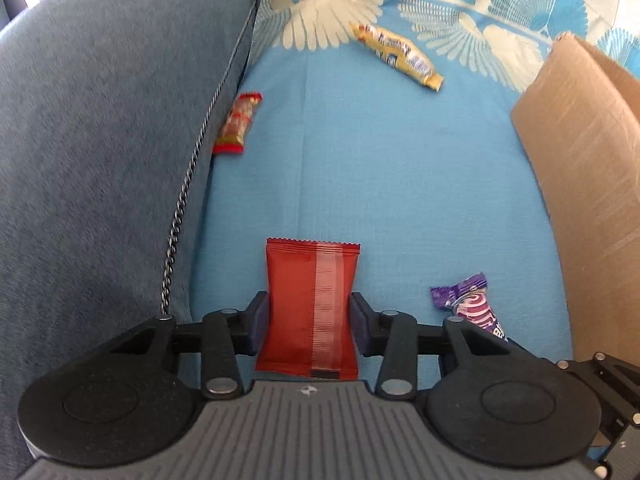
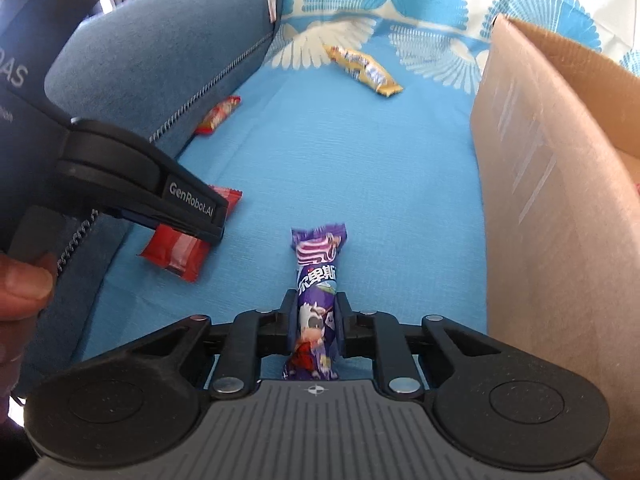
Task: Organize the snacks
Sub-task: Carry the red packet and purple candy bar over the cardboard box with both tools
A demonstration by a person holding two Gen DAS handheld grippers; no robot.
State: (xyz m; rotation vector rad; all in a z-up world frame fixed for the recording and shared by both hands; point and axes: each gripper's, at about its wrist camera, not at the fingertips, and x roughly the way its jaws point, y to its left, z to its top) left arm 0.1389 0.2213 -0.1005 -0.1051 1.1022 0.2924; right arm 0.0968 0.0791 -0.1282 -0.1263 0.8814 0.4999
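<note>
Left wrist view: left gripper (image 1: 310,316) clamps red packet (image 1: 310,308), pinched at waist. Right gripper (image 2: 313,322) clamps purple candy (image 2: 316,304), both on blue sheet (image 1: 380,180); cardboard box (image 1: 584,184) at 3 o'clock, likely destination.

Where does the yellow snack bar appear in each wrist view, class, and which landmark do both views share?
Left wrist view: the yellow snack bar lies top centre, on the blue patterned cloth.
Right wrist view: it lies top centre, slightly right, at.
Shared landmark: the cardboard box at the right edge in both views, the bar to its left.
</note>
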